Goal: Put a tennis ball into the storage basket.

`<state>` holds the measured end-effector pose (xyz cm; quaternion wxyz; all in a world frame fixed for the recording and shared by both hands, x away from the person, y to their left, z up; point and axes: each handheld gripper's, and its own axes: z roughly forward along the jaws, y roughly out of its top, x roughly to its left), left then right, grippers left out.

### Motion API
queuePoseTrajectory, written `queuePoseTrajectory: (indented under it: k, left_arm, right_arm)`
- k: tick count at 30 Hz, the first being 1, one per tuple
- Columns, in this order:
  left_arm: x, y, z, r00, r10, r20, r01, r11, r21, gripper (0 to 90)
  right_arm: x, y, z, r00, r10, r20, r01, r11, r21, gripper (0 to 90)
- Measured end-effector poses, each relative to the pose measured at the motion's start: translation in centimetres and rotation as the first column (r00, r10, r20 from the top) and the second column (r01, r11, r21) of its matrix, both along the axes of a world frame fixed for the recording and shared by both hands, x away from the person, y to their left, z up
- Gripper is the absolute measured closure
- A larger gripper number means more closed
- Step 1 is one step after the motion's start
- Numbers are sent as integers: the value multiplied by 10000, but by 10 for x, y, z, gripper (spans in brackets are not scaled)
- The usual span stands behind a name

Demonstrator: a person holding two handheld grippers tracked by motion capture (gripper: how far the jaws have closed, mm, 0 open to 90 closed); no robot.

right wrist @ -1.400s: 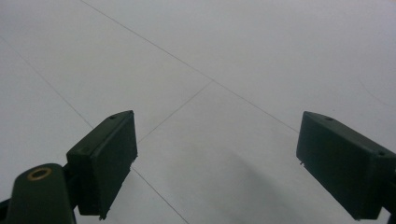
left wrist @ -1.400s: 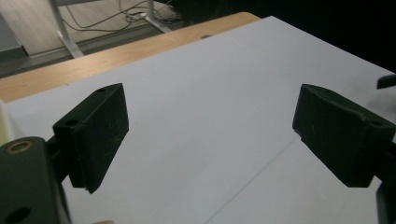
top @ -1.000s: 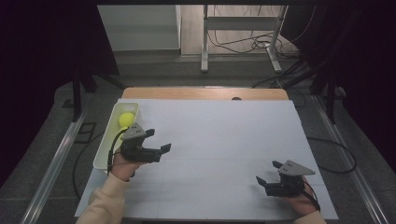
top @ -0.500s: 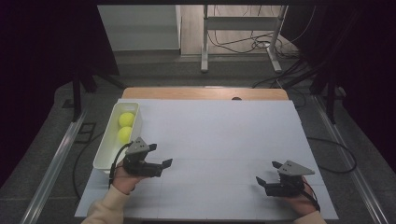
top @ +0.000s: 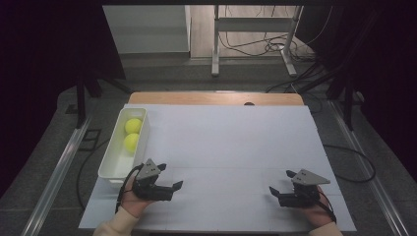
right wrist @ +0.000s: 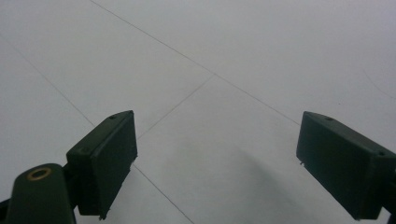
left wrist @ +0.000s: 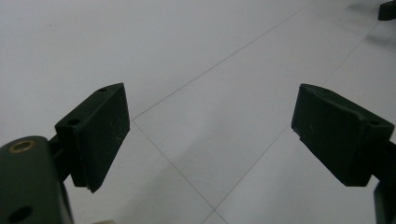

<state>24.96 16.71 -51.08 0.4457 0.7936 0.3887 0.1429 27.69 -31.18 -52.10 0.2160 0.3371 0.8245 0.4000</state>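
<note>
A white tray (top: 117, 165) stands at the left edge of the white table (top: 226, 142), and two yellow balls lie in its far half, one (top: 133, 126) behind the other (top: 131, 143). My left gripper (top: 170, 177) is just off the tray's near right corner, low over the table, open with nothing in it. In the left gripper view its jaws (left wrist: 210, 135) stand wide apart above bare white surface. My right gripper (top: 281, 182) rests near the front right of the table, also open and holding nothing (right wrist: 217, 158).
The table's wooden far edge (top: 211, 98) shows beyond the white cover. Behind the table are a metal stand (top: 253, 44) and loose cables (top: 255, 49) on the floor. The tip of the other gripper (left wrist: 387, 9) shows at the top right of the left gripper view.
My left gripper has drawn back from over the tray toward the table's near edge, uncovering the second ball in the tray. The right gripper has stayed put.
</note>
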Motion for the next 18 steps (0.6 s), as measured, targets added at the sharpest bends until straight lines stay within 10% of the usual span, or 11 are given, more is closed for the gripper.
queuePoseTrajectory:
  k: [18]
  left_arm:
    - [1, 1, -2, 10000, 21, -14, -21, 10000, -98, 129]
  right_arm:
    - [-3, 2, 2, 9995, 306, 119, -307, 9994, 135, 125]
